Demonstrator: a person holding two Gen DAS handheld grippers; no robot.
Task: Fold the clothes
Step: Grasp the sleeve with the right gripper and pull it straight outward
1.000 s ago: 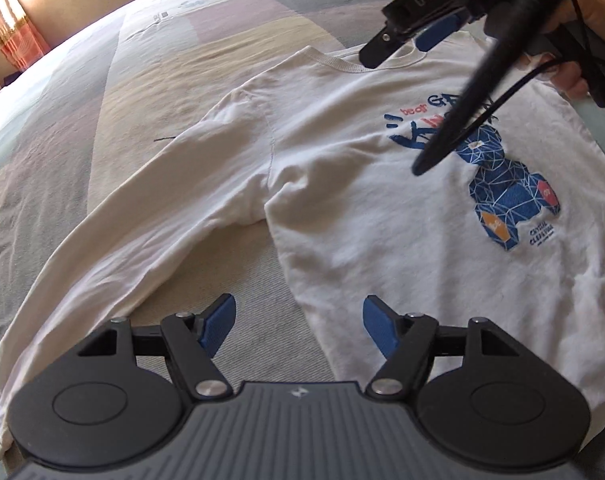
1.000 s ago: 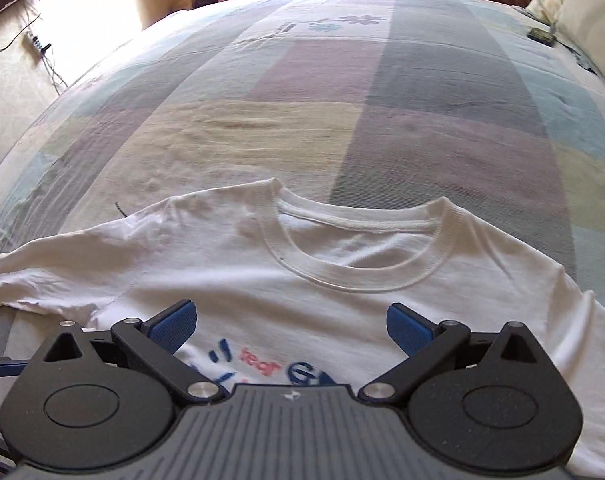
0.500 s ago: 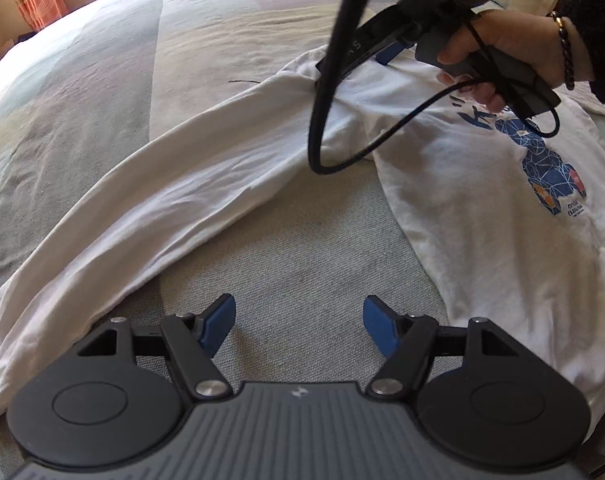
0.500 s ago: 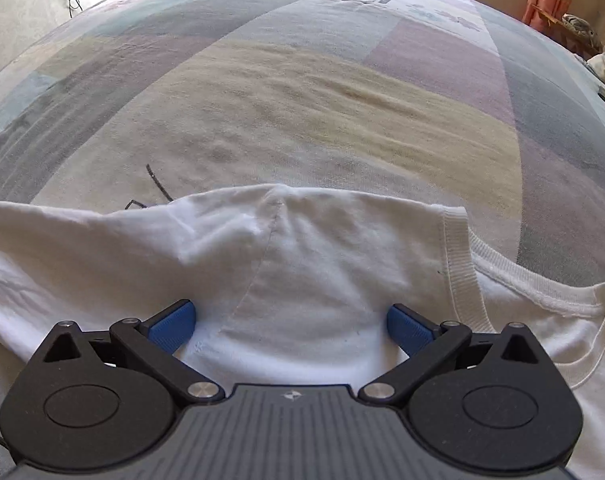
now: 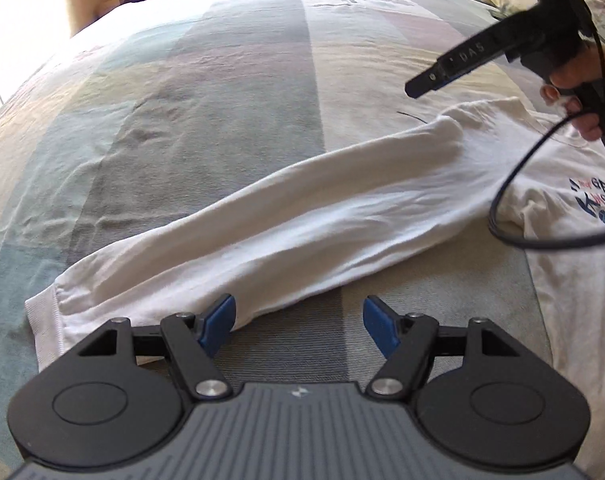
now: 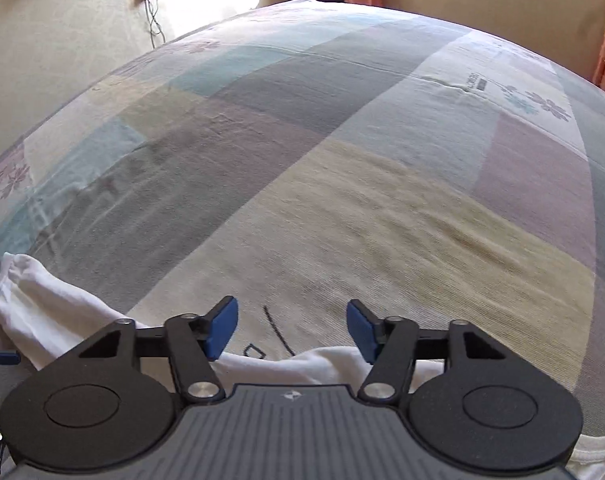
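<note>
I see a white shirt (image 5: pixel 382 216) lying flat on a bed cover (image 5: pixel 230 80) made of soft colored squares. Its long sleeve (image 5: pixel 262 240) stretches toward my left gripper (image 5: pixel 298 322), and the cuff (image 5: pixel 42 312) sits near the bottom left. My left gripper has its blue pads spread wide apart and holds nothing. The left pad touches the edge of the sleeve; the right pad is over bare cover.

On the front of the shirt there is a blue picture with writing (image 5: pixel 598 200). I can make out letters like "GEN", but the rest is cut off and too blurry to read.

My right gripper (image 6: pixel 292 326) is also spread wide and empty. It hangs just above the shoulder of the shirt (image 6: pixel 322 364). From the left view, I can read "DAS" (image 5: pixel 472 56) on its black finger. A hand (image 5: pixel 570 92) holds its handle, and a black cable (image 5: pixel 514 200) loops down from it.
</note>
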